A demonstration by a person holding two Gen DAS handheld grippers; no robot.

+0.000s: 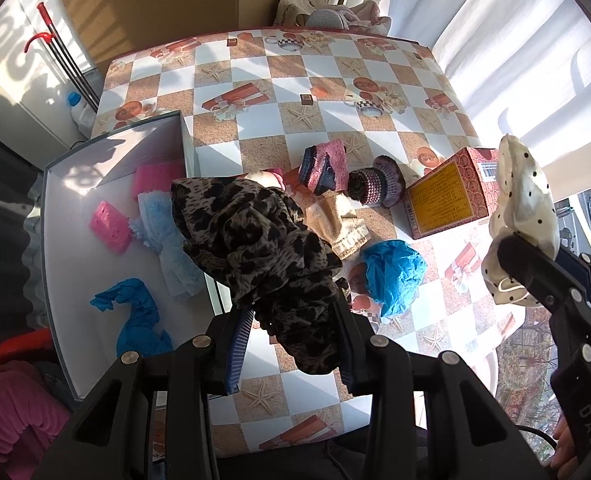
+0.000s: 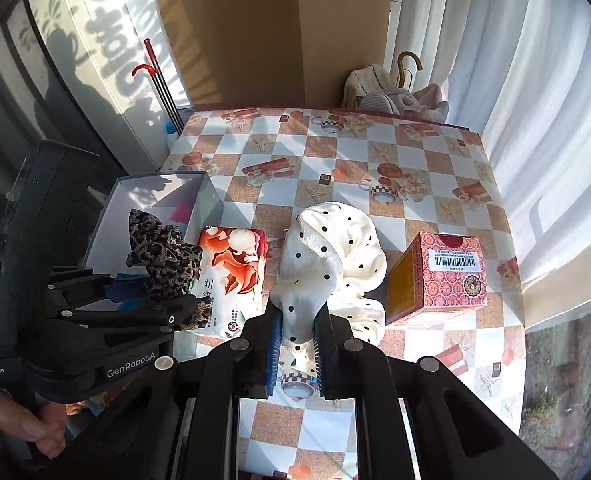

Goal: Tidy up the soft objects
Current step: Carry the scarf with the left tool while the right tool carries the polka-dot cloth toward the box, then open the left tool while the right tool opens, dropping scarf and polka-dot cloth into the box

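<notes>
Left wrist view: my left gripper [image 1: 291,344] is clamped on the leopard cloth [image 1: 255,240], which bunches up between the blue pads and hangs clear of the table [image 1: 255,120]. The white box [image 1: 75,184] is the landmark here. It lies just to the left of my left gripper, its near wall right beside the cloth's left edge, so I judge the drop needs only a short sideways carry to the left. Inside the box lie a pink sponge [image 1: 109,226], a pale blue fluffy cloth [image 1: 167,240], a blue glove [image 1: 139,316] and a pink pad [image 1: 157,176]. To the right of the box, on the table, sit a beige sock [image 1: 341,220], a second blue glove [image 1: 393,276], a pink-and-navy knit [image 1: 323,168] and a purple knit [image 1: 375,180], then a red carton [image 1: 447,196].

From the right wrist, my right gripper [image 2: 297,344] is closed on the dotted cream cloth [image 2: 331,256], also lifted. The box [image 2: 111,216] lies far to its left, beyond a tissue pack [image 2: 231,276] and the left gripper [image 2: 167,312]. So my left hand is much nearer and I think it should release first; the right must cross over the pack afterwards
</notes>
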